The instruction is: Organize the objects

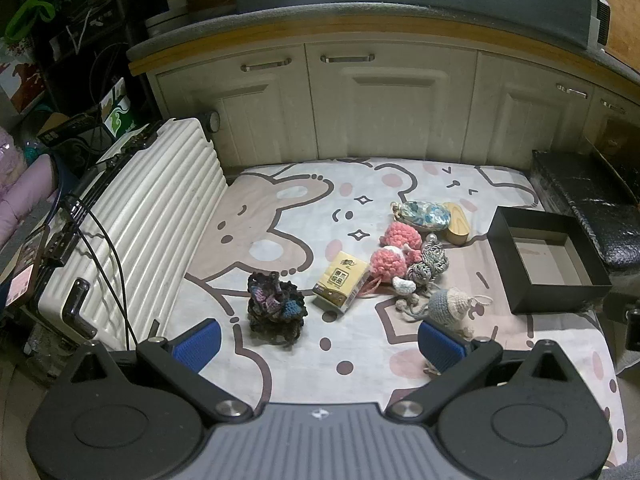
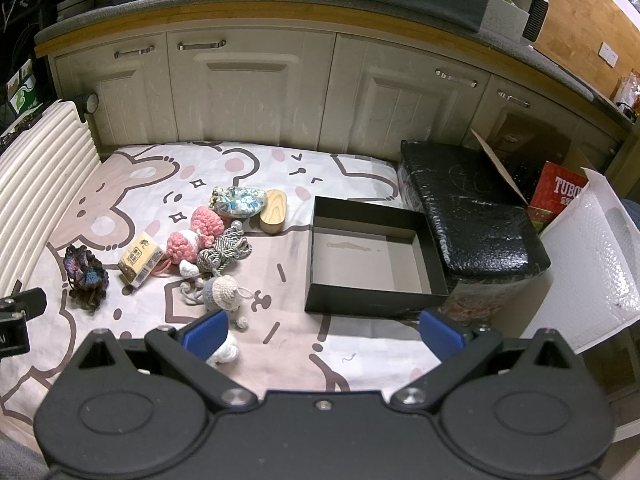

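only right cam: red TUBO carton (image 2: 560, 196) beyond black box (image 2: 376, 256)
left gripper (image 1: 320, 340): jaws wide, holding nothing
right gripper (image 2: 324, 332): same
toys: crochet pile (image 2: 208, 240) left of box

Home, cream cabinets (image 2: 248, 92), cartoon bedsheet (image 2: 360, 344), suitcase (image 1: 152, 216)

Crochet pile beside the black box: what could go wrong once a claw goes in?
1. Cords of the grey-hatted crochet doll and knotted rope charm overlap, so lifting one may drag neighbours.
2. The tissue pack touches the pink pompoms; it could get nudged.
3. The black box is light-looking; a bump might slide it.
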### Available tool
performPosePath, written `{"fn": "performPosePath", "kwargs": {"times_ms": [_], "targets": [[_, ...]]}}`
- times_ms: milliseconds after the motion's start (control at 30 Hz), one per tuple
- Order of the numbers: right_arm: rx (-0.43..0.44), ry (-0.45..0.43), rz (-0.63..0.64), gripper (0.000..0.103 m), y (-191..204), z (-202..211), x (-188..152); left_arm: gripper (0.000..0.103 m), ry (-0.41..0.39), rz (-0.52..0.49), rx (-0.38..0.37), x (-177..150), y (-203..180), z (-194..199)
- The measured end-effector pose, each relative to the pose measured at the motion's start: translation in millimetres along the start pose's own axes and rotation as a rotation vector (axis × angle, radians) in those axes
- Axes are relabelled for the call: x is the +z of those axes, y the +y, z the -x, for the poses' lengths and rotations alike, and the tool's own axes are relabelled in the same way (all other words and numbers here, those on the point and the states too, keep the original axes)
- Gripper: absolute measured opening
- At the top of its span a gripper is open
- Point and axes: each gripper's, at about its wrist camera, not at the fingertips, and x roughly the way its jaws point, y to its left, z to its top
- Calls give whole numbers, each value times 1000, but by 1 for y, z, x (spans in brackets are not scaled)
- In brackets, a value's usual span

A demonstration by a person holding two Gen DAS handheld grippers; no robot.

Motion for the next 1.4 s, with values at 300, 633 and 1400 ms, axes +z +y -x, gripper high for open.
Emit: {"fn": "performPosePath", "kwargs": {"times_ms": [300,633,1400], "targets": [[-4,2,-7,103,0,0,0,103,-1,-5,-10,0,0,0],[-11,3,-15,103,1,-1,1,103,0,-11,-19,0,0,0],[-24,7,-32,103,1,-2,0,103,-2,-28,-43,0,0,0]]}}
